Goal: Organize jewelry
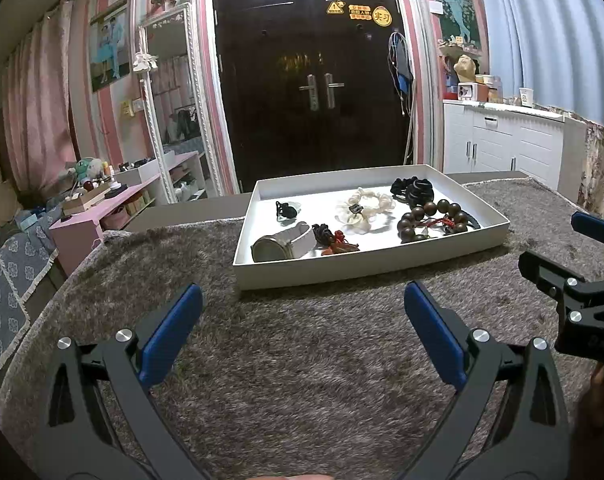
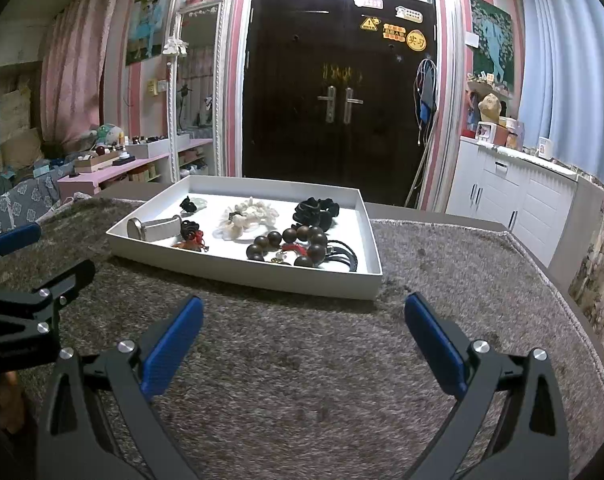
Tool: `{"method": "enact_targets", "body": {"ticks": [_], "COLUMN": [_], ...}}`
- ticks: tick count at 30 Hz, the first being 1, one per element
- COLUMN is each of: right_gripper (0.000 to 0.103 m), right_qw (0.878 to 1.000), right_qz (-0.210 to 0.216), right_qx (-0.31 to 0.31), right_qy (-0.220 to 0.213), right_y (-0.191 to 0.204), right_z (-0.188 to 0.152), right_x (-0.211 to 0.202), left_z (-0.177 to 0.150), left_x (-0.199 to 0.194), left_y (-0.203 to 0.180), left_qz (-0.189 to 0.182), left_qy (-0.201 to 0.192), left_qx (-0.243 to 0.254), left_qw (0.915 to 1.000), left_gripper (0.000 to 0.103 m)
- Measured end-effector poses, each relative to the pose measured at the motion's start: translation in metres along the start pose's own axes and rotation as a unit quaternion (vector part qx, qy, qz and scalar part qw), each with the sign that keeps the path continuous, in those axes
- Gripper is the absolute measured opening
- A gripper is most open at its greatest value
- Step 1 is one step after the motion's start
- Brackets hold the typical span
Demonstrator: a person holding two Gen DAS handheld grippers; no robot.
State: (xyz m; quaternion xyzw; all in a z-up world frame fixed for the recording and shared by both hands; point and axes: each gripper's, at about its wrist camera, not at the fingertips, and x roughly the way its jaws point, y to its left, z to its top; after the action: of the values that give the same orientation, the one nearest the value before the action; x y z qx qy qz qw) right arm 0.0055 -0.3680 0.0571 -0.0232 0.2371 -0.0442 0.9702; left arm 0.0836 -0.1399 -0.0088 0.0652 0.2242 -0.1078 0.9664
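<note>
both grippers hover low over the shaggy grey-brown rug point(image 1: 302, 360), nearest the lens: the left gripper point(image 1: 303, 330) with its blue-padded fingers spread wide and nothing between them, and the right gripper point(image 2: 303, 338) equally spread and empty. each shows at the edge of the other's view, side by side and well apart from the jewelry.

just beyond the fingertips a shallow white tray point(image 1: 341, 268) sits on the rug, holding all the jewelry. along its near side lie a pale watch point(image 1: 284, 244) with a white strap, and beside it a black-and-red knotted cord piece point(image 1: 335, 238). toward the right end a bracelet of large dark wooden beads point(image 1: 431, 220) rests with a red tassel inside its ring, touching some thin black bands point(image 2: 343, 254). behind it sits a heap of black scrunchies point(image 1: 413, 189). in the middle is a cream fabric scrunchie point(image 1: 365, 208), and at the far left a small black item point(image 1: 286, 210) on something pale green.

past the tray stand a dark double door point(image 1: 313, 80), a tall white-framed mirror point(image 1: 174, 92) to its left, a pink shelf point(image 1: 102, 212), and white cabinets point(image 1: 505, 140) at right.
</note>
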Motion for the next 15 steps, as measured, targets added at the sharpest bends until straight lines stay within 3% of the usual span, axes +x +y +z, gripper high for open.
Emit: {"method": "enact_targets", "body": {"ticks": [15], "right_gripper": [0.101], "right_qw": [1.0], "right_qz": [0.0], "right_qx": [0.0], "right_qy": [0.001], "right_y": [-0.0008], "right_z": [0.0007], "right_x": [0.0004], "left_z": [-0.0003], "left_x": [0.0016], "left_y": [0.0025], "left_qz": [0.005], "left_qy": [0.005], "left_qx": [-0.007], "left_qw": [1.0], "left_gripper": [0.1]}}
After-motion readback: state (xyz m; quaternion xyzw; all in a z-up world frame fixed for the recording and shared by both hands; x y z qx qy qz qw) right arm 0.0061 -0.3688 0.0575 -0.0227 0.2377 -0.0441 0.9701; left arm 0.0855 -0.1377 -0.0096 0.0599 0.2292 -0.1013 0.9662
